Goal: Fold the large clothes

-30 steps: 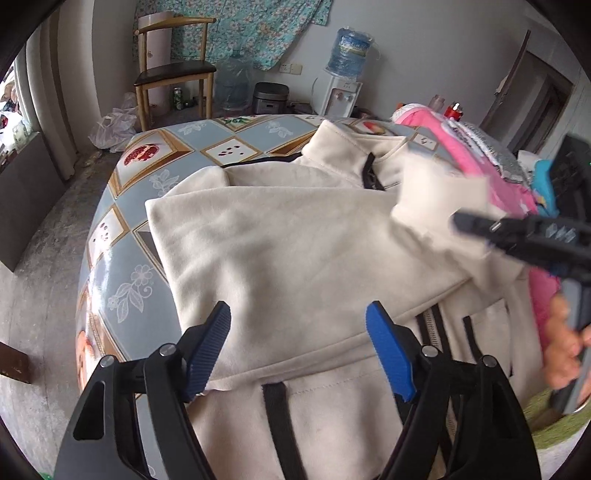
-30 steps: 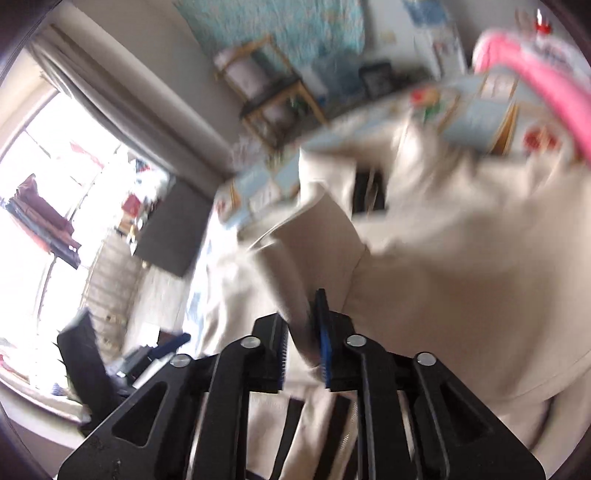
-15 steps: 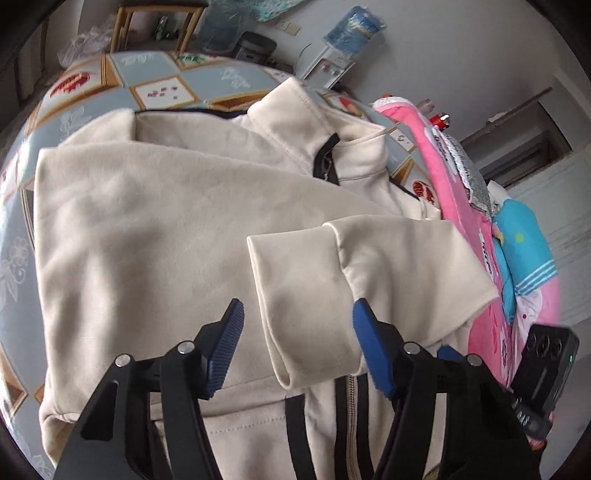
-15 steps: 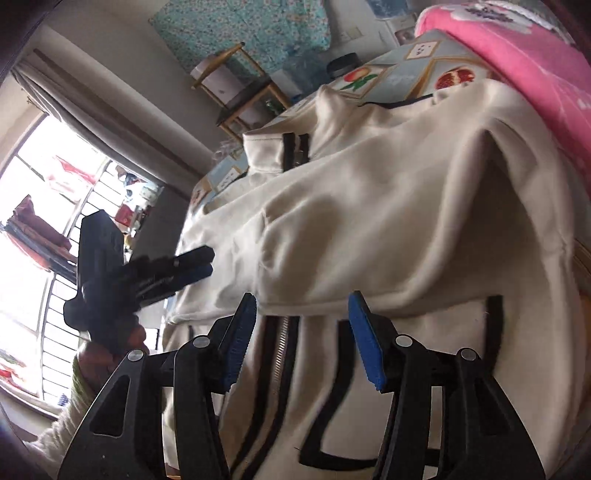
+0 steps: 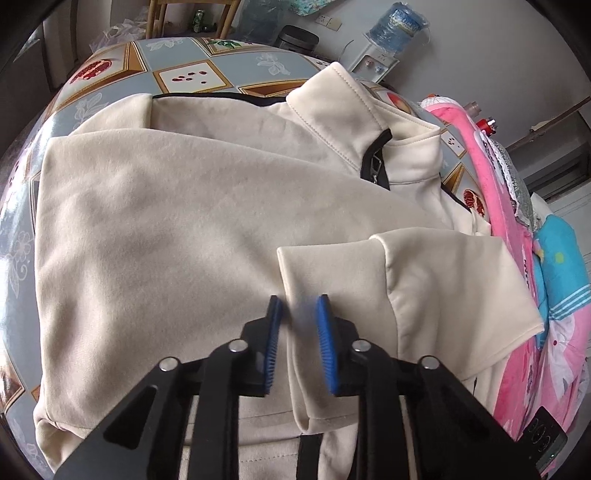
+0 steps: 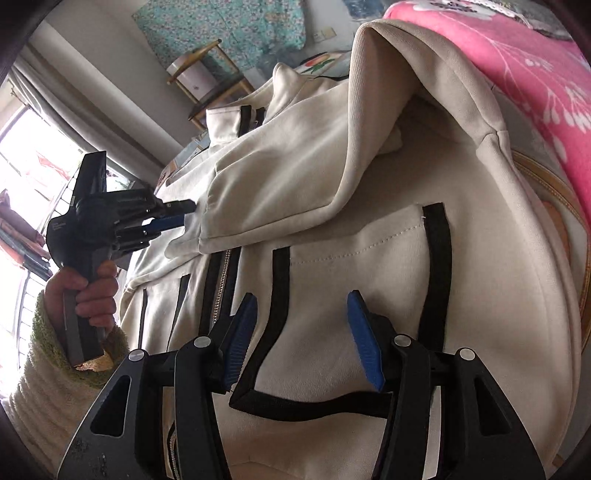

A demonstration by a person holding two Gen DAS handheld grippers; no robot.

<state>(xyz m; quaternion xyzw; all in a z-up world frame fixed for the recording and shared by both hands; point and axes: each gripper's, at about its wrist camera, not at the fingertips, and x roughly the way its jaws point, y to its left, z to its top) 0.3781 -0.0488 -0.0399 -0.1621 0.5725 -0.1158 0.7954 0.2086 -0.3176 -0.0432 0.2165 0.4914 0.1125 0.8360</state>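
A cream zip jacket (image 5: 166, 229) with black trim lies spread on the patterned table (image 5: 184, 74), both sleeves folded across its chest. My left gripper (image 5: 297, 314) has its blue pads closed around the cuff edge of the right sleeve (image 5: 406, 288). In the right wrist view the left gripper (image 6: 181, 212) pinches that cuff (image 6: 221, 218) from the left. My right gripper (image 6: 301, 325) is open and empty, just above the jacket's lower front panel (image 6: 351, 266) with its black pocket trim.
A pink quilt (image 5: 509, 229) and a blue cloth (image 5: 561, 266) lie along the table's right side. A wooden chair (image 6: 207, 81), a water dispenser (image 5: 391, 33) and a curtained window (image 6: 33, 166) stand beyond the table.
My left gripper has moved in and closed on the sleeve cuff. My right gripper let go of the sleeve, opened, and dropped back toward the jacket's lower front.
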